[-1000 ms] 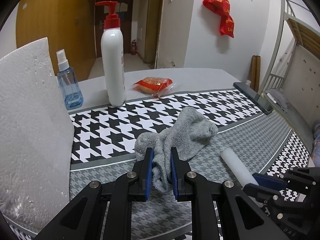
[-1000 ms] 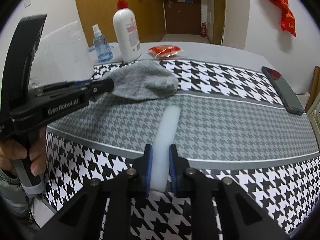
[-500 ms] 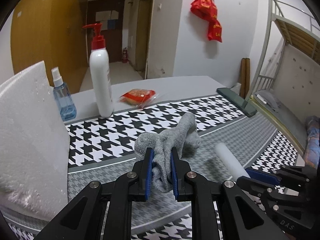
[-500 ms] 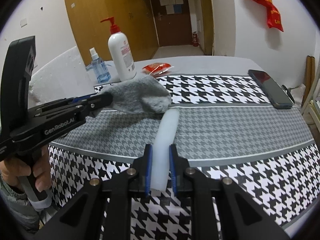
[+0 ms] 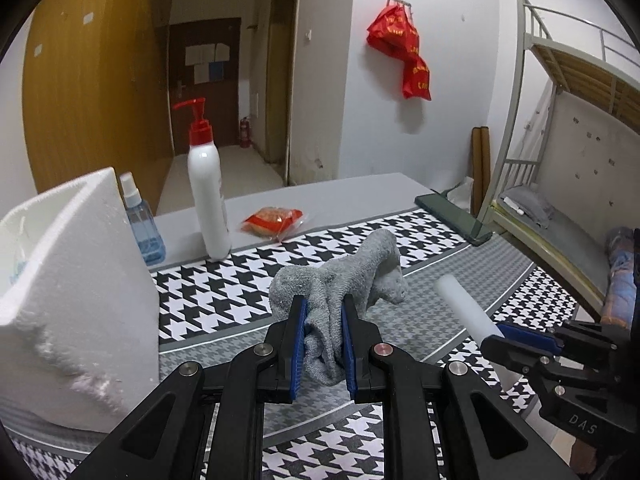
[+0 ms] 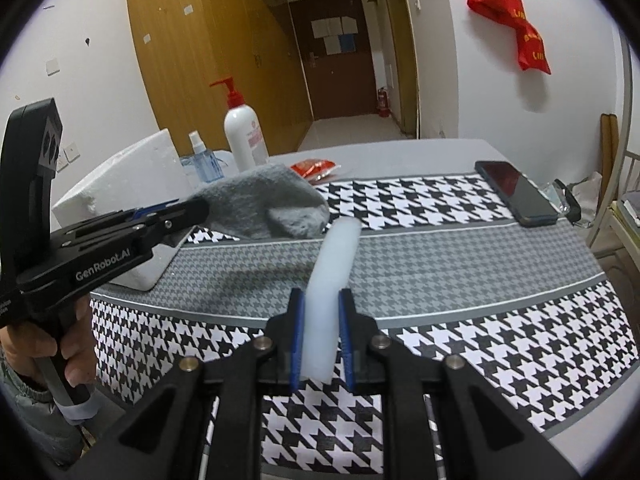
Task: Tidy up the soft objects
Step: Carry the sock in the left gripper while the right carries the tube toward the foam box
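- The table (image 6: 460, 248) is covered with a houndstooth cloth (image 5: 224, 292) in black-and-white and grey bands
- A white foam box (image 5: 76, 292) stands on the cloth at the left, open at the top, one lower corner crumbled
- The left gripper (image 5: 322, 344) has its blue pads pinched on a bunched grey sock (image 5: 348, 276); the sock is lifted off the cloth, its free end drooping ahead of the fingers, just right of the foam box. In the right wrist view a hand (image 6: 48, 352) grips its handle
- The right gripper (image 6: 320, 340) has its fingers clamped on the near end of a white foam stick (image 6: 332, 272), which juts forward above the grey band, its far tip near the sock
- A white pump bottle (image 5: 208, 196) with a red head stands upright at the cloth's far edge
- A dark phone (image 6: 516, 192) lies flat at the far right of the cloth
- A small blue spray bottle (image 5: 140, 224) stands between the foam box and the pump bottle
- A red snack packet (image 5: 276, 218) lies on bare table, right of the pump bottle
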